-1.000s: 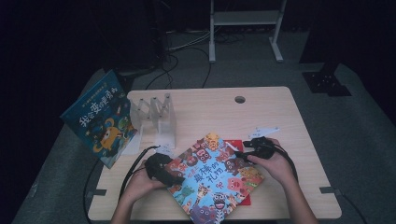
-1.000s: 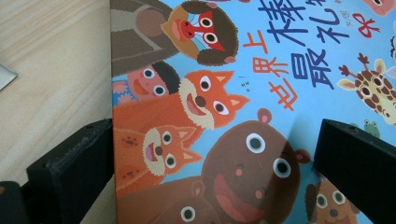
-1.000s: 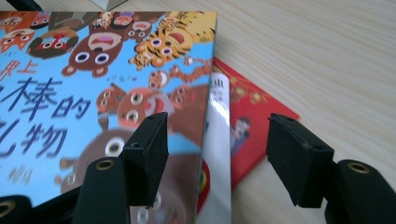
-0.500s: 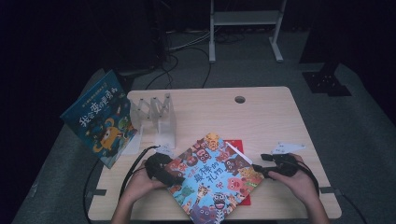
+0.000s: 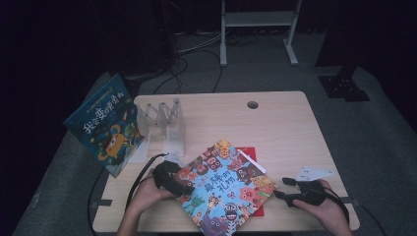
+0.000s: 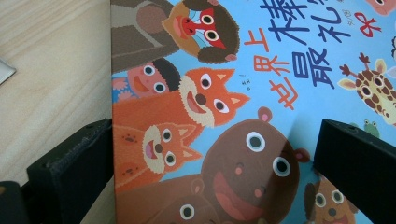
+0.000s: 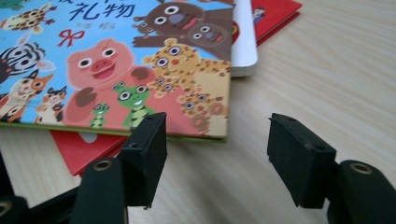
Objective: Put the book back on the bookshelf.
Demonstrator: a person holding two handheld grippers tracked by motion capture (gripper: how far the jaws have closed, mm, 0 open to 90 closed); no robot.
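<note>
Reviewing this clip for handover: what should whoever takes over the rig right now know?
Left gripper: open, jaws astride the left edge of the animal picture book.
Right gripper: open, empty, on the table just right of the book.
The book lies on a white book and a red book. The clear rack is empty; a blue book leans beside it.
Done: nothing lifted.
Left: probably grip the book and rack it.

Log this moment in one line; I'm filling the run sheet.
left tool: open, straddling animal book edge | right tool: open, empty, beside book corner | red book: underneath
</note>
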